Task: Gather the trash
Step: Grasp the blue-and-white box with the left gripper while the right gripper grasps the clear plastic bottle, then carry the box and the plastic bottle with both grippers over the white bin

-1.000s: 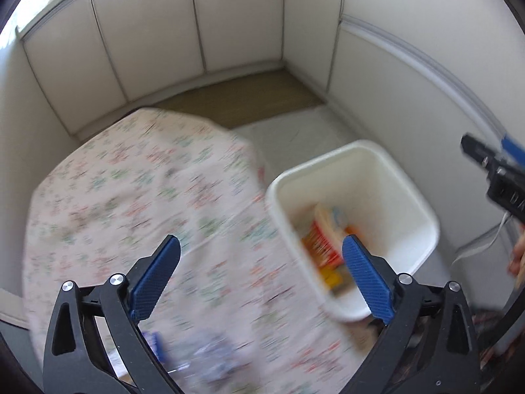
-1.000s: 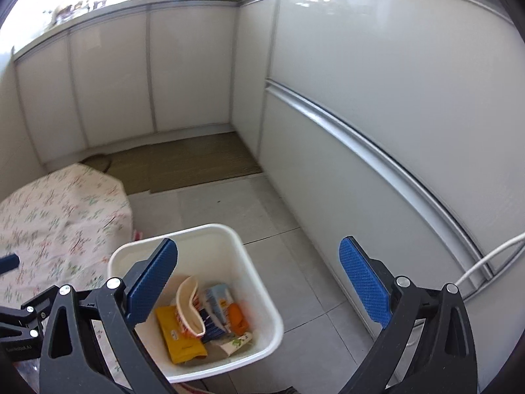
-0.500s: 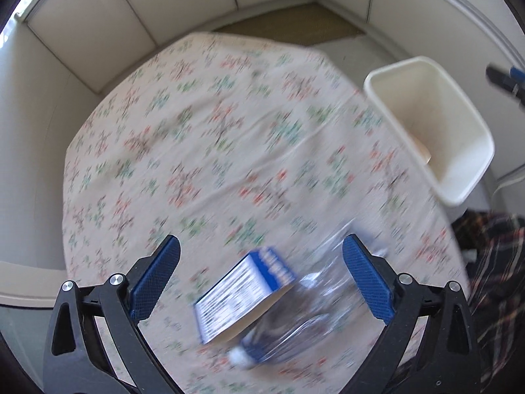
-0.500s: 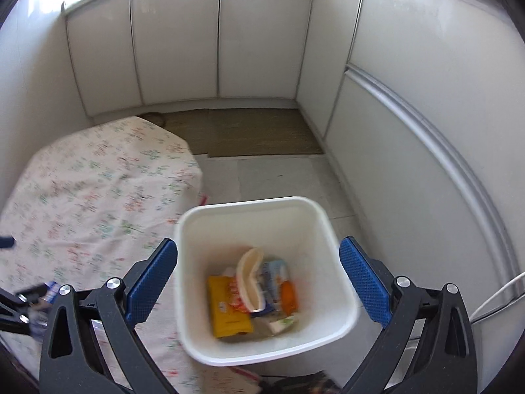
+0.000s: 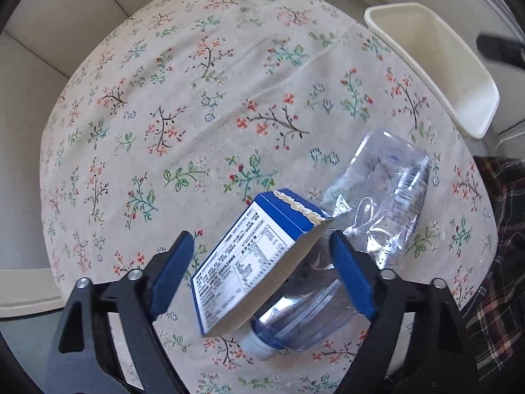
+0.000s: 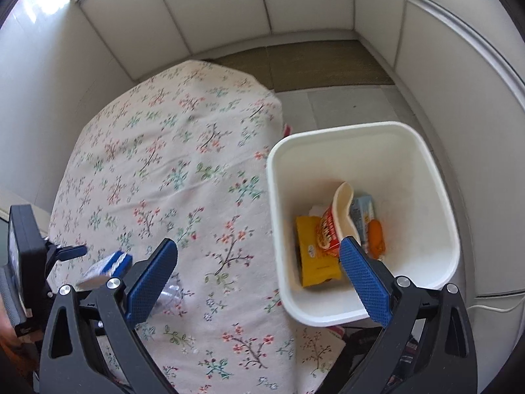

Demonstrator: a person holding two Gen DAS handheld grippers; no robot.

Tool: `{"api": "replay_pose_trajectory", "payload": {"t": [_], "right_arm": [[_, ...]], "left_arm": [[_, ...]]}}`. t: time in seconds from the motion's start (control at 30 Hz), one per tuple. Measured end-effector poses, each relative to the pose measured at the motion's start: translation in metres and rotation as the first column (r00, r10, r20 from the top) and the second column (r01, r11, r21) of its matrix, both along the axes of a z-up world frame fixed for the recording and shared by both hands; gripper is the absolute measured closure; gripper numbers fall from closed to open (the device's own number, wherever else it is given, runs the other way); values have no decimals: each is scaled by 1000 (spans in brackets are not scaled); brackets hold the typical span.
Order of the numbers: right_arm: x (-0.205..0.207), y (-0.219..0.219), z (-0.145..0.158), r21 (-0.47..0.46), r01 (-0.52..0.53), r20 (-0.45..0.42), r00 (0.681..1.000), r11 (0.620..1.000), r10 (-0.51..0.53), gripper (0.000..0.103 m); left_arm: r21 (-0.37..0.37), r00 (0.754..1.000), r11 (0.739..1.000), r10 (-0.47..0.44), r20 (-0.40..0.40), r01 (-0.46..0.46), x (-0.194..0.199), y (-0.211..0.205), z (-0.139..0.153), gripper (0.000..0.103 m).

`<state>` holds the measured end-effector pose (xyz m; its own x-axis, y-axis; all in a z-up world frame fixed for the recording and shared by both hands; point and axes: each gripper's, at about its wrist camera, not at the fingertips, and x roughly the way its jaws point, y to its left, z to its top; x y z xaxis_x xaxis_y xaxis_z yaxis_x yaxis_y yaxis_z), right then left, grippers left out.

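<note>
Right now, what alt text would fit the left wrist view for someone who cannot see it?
The open left gripper hovers over a blue and white carton lying against a crushed clear plastic bottle on a floral tablecloth. A white bin stands past the table's far right edge.

The left gripper (image 5: 259, 272), a black two-finger frame with blue textured pads (image 5: 169, 275), is spread wide and angled steeply downward. Nothing is clamped between its pads. In the right wrist view it (image 6: 70, 252) appears at the left edge, with one blue tip showing. The right gripper (image 6: 256, 275), of identical black-and-blue build, is likewise spread wide with both pads (image 6: 366, 282) free and empty, tilted downward. Its dark tip (image 5: 498, 49) enters the left wrist view at the upper right edge.
</note>
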<state>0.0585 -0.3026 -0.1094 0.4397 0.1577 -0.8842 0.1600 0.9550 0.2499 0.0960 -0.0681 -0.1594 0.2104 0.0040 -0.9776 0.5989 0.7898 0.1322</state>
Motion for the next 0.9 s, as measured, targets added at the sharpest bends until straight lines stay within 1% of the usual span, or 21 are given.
{"api": "replay_pose_trajectory", "payload": {"t": [0.03,0.07,0.1,0.13,0.17,0.2,0.23,0.3,0.4,0.47,0.53,0.57,0.63,0.67,0.7,0.77,0.8,0.83,0.9], "right_arm": [[1,4,-2,12,-7,-10,1000,1000,8,7],[2,8,-5,25,-15,-19,1000,1000,15,7],[3,14,-8,44,-25,-31,999,999,26,7],[3,20,-11,64,-37,-44,998,997,40,7],[4,27,-15,83,-49,-59,997,995,55,7],[6,33,-17,97,-59,-71,995,994,66,7],[7,39,-20,113,-66,-85,994,991,75,7],[7,54,-27,140,-63,-114,990,988,80,7],[3,71,-36,173,-20,-152,987,985,46,7],[-6,81,-45,195,38,-175,985,980,-3,7],[-15,88,-54,210,91,-203,978,973,-47,7],[-22,95,-62,222,125,-227,971,967,-73,7],[-29,108,-72,239,161,-261,960,958,-97,7],[-31,115,-77,246,185,-274,955,951,-115,7],[-31,120,-80,251,205,-280,951,946,-132,7],[-31,131,-84,243,253,-281,942,936,-182,6],[-30,136,-81,218,277,-257,941,936,-219,6],[-29,142,-81,233,281,-237,945,931,-226,6],[-24,158,-80,228,276,-211,950,934,-230,6]], "left_arm": [[-10,1000,1000,13,4,-13,4,5,2,36],[-11,1000,1000,26,-2,-26,7,10,2,48],[-17,999,999,42,-5,-42,9,15,2,52],[-23,998,998,59,-4,-59,12,22,1,53],[-29,997,997,75,-3,-75,14,28,1,58],[-41,996,995,93,-1,-93,15,35,1,65],[-56,994,992,113,4,-112,17,42,2,69],[-113,986,981,162,34,-157,18,58,6,79],[-183,978,965,201,62,-187,16,74,12,85],[-237,972,951,222,81,-197,13,83,15,87],[-292,963,932,253,92,-217,11,94,17,88],[-325,957,916,277,93,-233,12,101,18,88],[-378,943,885,324,82,-271,13,112,18,88],[-389,940,878,331,76,-278,21,112,21,88],[-411,937,865,343,65,-289,22,116,23,88],[-449,936,849,344,69,-279,23,122,33,88],[-463,937,843,342,73,-272,24,122,37,88],[-489,937,832,340,74,-263,23,124,43,88],[-515,935,817,347,77,-260,22,127,49,88]]}}
